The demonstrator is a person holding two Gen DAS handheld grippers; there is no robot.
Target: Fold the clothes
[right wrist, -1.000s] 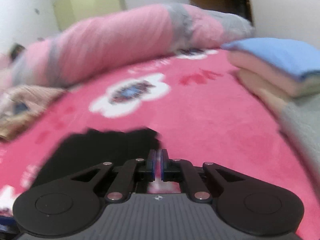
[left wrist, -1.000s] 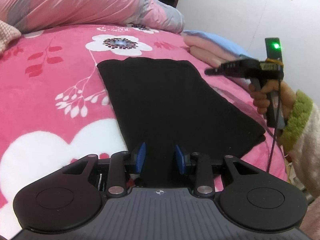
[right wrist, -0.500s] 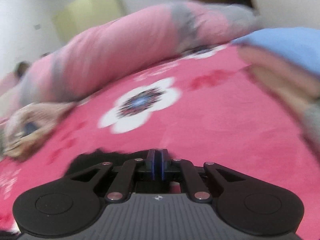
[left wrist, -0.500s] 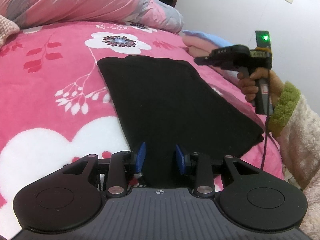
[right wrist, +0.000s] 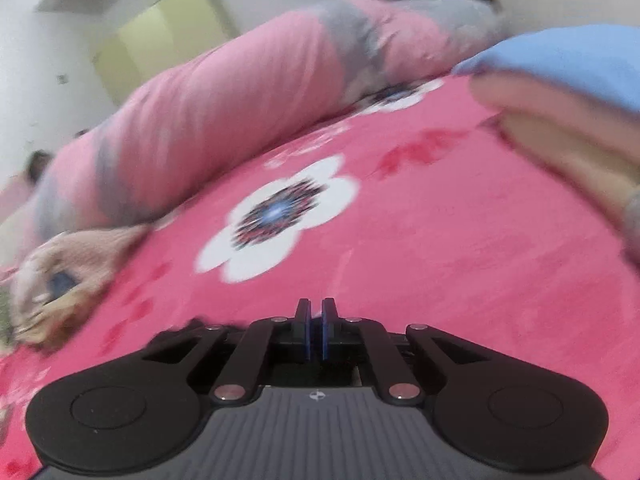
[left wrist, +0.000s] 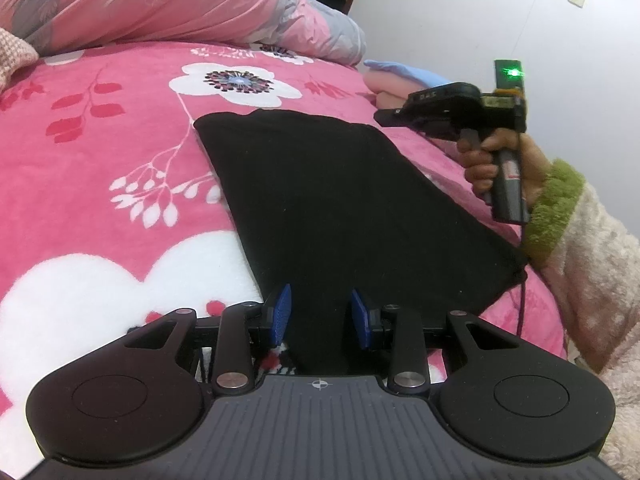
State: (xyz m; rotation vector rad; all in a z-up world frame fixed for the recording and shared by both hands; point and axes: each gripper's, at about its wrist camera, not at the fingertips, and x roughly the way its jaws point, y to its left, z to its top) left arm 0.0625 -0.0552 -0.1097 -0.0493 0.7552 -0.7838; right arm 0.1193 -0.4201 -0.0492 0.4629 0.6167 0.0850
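A black cloth point(left wrist: 340, 208) is laid flat on the bed, folded into a long band. In the left wrist view it runs from the frame centre down to the lower middle, widening toward the lower right. Its near edge is positioned between the blue fingers point(left wrist: 282, 314) of the left gripper point(left wrist: 320, 316), which are set apart with nothing clamped.

The pink blanket point(left wrist: 100, 152) with white flowers is seen beneath the cloth, across the left and centre of the frame. A pink-grey quilt point(left wrist: 160, 0) is bunched along the upper edge. A stack point(left wrist: 400, 80) of pink and blue folded items is located at upper right, behind the right gripper point(left wrist: 386, 117). That gripper is held by a hand point(left wrist: 492, 156) with a green cuff at the right of the frame, raised above the cloth's right edge.

In the right wrist view, which is blurred, the right gripper point(right wrist: 316, 330) is shown with its fingers nearly together, a thin gap between them, and nothing gripped. The stack point(right wrist: 560, 92) is seen at upper right, the quilt point(right wrist: 240, 112) across the upper middle.
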